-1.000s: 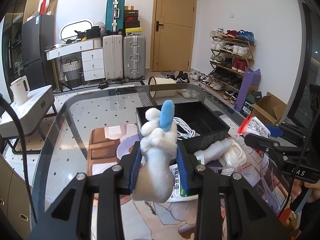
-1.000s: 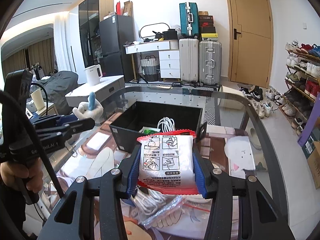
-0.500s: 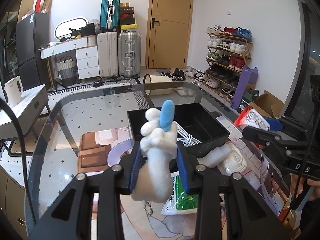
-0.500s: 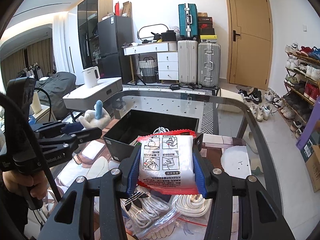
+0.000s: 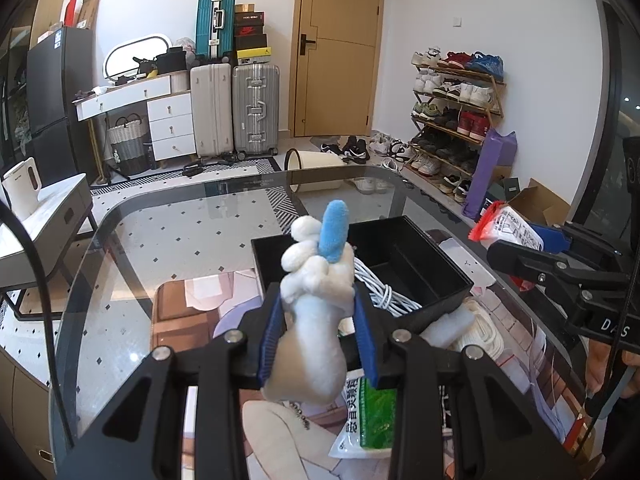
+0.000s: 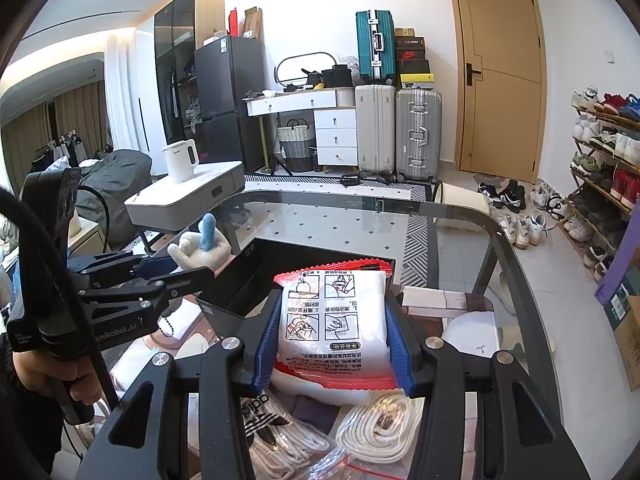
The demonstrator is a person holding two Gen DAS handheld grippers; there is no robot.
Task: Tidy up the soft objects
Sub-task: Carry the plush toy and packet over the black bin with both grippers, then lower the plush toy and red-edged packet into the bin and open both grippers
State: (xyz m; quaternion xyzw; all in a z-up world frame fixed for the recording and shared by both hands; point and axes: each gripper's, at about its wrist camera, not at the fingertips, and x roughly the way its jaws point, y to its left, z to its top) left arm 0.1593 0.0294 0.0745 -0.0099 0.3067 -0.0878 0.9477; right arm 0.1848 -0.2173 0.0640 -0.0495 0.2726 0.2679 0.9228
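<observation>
Pinching a fuzzy white plush toy with a blue felt tuft [image 5: 316,308], the left tongs [image 5: 318,334] press their blue ribbed pads into its soft body, so the toy stands upright between them, lifted above the tabletop. Straight ahead of these tongs sits a rigid black rectangular plastic bin [image 5: 404,264], open at the top, with a coil of white cable [image 5: 380,292] lying inside its near corner. Below the left tongs, a glossy green and white plastic packet [image 5: 366,420] lies flat on the glass tabletop [image 5: 160,248], which has a rounded dark rim.

The right tongs [image 6: 334,338] are clamped on a flat, crinkly white plastic pouch with red sealed edges and printed line drawings [image 6: 334,320], held upright just in front of the same bin [image 6: 240,284]. Beneath these tongs lie thick twisted white rope bundles in clear zip bags [image 6: 376,424]. To their left, the plush toy [image 6: 202,246] shows in the other tongs, beside the bin's near wall.
</observation>
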